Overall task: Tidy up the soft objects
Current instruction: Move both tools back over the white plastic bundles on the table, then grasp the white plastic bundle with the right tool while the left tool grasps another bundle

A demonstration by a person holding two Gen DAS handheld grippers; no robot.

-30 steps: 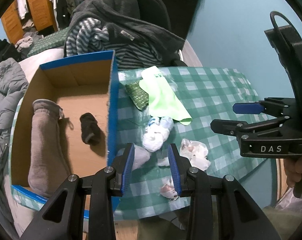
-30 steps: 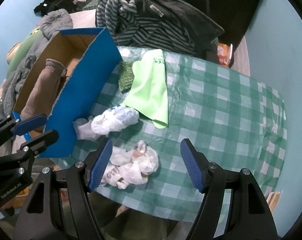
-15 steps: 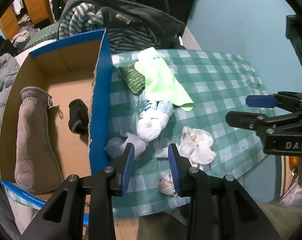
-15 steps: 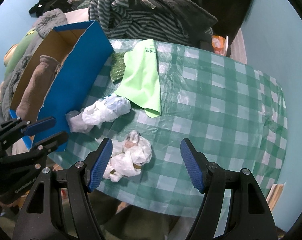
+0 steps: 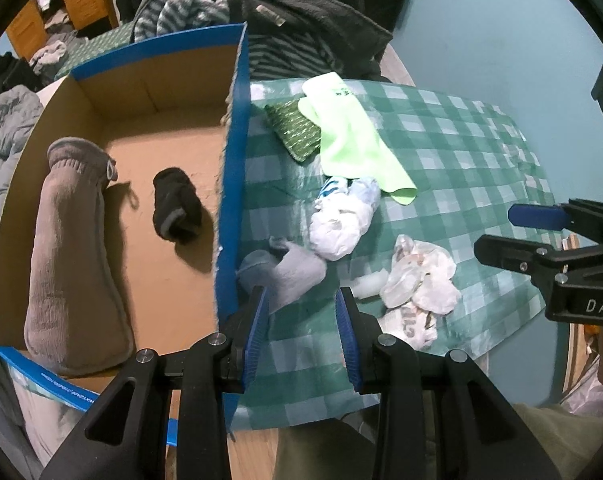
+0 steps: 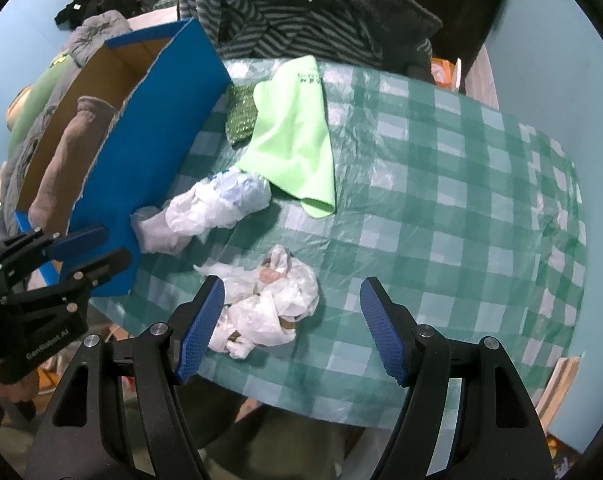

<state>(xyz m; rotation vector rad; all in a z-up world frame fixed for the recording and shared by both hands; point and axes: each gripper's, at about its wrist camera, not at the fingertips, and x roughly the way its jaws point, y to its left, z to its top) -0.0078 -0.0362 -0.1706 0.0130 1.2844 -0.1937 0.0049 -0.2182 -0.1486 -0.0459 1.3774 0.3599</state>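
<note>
A blue cardboard box (image 5: 231,184) (image 6: 161,148) holds a long grey sock (image 5: 69,248) and a rolled black sock (image 5: 176,210). On the green checked tablecloth (image 6: 441,184) lie a grey sock (image 5: 285,272) against the box wall, a white-blue crumpled bag (image 5: 341,220) (image 6: 221,204), a crumpled white bag (image 5: 417,280) (image 6: 269,300), a light green cloth (image 5: 353,140) (image 6: 293,136) and a dark green sponge (image 5: 293,128). My left gripper (image 5: 301,332) is open, just short of the grey sock. My right gripper (image 6: 291,328) is open wide over the white bag.
A pile of striped and dark grey clothes (image 5: 269,12) (image 6: 301,12) lies behind the table. More clothes and a wooden cupboard (image 5: 81,0) stand at the far left. The table's near edge (image 6: 301,400) is just below my right gripper. A blue wall (image 5: 481,32) is on the right.
The left gripper has moved closer to the table and the grey sock beside the box. The right gripper has shifted slightly forward over the white bag. Both stayed open.
</note>
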